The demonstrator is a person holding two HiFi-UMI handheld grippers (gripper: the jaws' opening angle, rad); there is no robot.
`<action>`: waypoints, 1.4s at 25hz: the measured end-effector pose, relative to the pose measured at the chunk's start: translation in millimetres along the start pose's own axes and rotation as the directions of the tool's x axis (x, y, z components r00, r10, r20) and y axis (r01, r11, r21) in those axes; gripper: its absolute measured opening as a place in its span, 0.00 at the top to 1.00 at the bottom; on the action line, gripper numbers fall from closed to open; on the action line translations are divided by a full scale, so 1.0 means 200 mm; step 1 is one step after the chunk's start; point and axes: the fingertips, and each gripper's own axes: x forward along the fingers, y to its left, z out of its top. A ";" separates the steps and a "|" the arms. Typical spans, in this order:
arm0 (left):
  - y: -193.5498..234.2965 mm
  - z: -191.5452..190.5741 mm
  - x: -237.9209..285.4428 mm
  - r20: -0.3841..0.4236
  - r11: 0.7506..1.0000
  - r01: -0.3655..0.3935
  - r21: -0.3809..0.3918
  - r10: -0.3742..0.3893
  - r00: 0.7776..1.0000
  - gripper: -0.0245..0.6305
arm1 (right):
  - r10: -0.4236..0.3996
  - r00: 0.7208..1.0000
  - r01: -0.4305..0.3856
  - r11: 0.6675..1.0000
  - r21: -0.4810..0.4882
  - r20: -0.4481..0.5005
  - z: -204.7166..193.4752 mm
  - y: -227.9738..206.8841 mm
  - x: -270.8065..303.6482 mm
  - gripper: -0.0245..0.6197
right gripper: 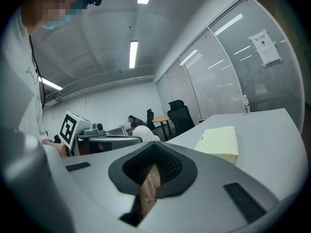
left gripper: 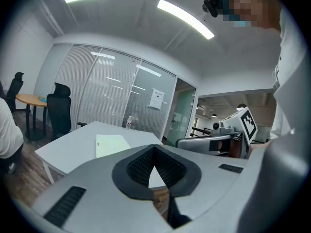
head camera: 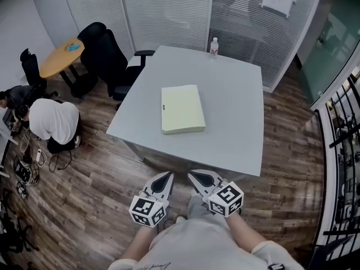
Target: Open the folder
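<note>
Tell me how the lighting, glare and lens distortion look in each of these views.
Head view: soft, even light with no harsh shadows; the fisheye bows straight lines near the edges, and the folder is sharp. Left gripper view: dark vignette all round, and the ceiling strip lights blow out. Right gripper view: same vignette, the blinds curve, and the folder is clear.

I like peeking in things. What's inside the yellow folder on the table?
Only the plain yellow front of the folder shows. It lies shut and flat on the grey table, with nothing on top. Whatever is inside is covered.
</note>
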 end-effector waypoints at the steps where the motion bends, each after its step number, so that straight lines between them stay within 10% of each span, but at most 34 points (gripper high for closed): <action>1: 0.02 0.02 0.04 0.003 1.000 0.000 0.002 0.000 1.000 0.95 | 0.000 1.000 0.000 1.000 -0.003 -0.003 0.02 -0.04 0.02 0.93; 21: 0.28 0.28 0.60 0.028 0.995 -0.097 0.010 0.097 0.995 0.95 | 0.099 0.995 -0.100 0.994 -0.038 -0.025 0.27 -0.58 0.32 0.93; 35: 0.48 0.30 0.62 -0.026 0.996 -0.087 0.028 0.088 0.996 0.95 | 0.026 0.999 -0.027 0.999 -0.035 -0.020 0.32 -0.67 0.44 0.93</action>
